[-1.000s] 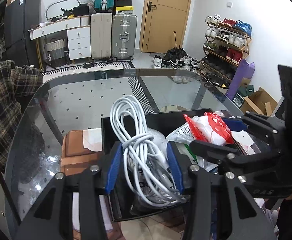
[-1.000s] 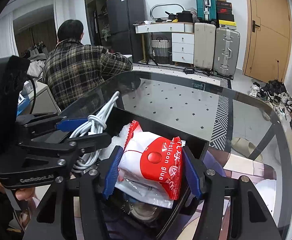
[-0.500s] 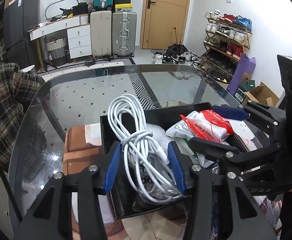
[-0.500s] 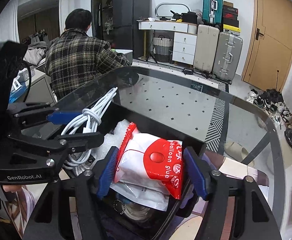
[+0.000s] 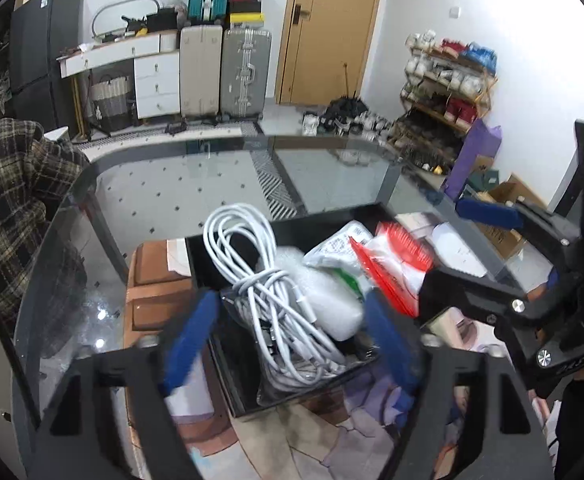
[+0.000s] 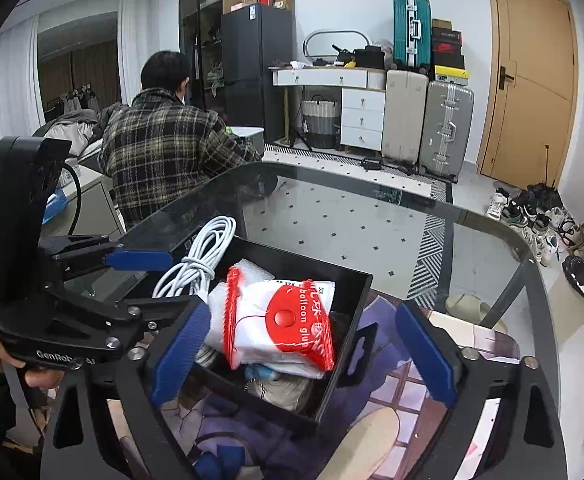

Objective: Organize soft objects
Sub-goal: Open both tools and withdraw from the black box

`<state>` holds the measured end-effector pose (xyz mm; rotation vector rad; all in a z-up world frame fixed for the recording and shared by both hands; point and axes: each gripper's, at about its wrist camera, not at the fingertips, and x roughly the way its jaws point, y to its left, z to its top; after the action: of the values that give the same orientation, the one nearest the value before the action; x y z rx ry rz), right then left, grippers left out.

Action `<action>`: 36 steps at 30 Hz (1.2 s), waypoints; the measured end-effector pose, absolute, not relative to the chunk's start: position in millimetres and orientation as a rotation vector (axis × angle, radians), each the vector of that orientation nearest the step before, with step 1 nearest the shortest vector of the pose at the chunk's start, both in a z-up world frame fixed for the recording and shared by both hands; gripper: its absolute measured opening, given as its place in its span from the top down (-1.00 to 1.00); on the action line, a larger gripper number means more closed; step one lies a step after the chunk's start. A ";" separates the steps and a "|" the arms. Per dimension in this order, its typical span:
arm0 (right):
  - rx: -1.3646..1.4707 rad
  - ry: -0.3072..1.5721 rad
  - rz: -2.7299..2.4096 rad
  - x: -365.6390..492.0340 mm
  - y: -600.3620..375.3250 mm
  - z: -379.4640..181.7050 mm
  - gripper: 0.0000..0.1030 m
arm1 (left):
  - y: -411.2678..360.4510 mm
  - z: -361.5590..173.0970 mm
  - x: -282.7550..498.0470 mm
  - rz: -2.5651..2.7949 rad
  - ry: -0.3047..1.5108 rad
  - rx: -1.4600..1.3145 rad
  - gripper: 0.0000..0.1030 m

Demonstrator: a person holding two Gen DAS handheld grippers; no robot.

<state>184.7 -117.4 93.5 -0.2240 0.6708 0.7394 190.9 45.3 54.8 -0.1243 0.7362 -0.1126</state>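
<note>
Hand-held gripper (image 5: 292,336) over cable-filled black box (image 5: 292,228)

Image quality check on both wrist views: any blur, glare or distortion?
Left wrist: motion smear on the blue pads and shoe rack; white cable fairly sharp; glass table mirrors the floor. Right wrist: sharp, red-and-white packet print readable, slight smear at its edge. Both: strong fisheye bending, dark vignette corners.
</note>
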 end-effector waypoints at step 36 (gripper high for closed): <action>-0.141 0.501 0.695 89.4 -158.1 67.2 -0.99 | 59.8 20.5 100.9 0.084 0.504 -0.079 -1.00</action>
<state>89.4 -158.1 67.2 -0.1409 0.5005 0.6946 100.9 59.8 20.5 -0.0791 0.5035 0.0844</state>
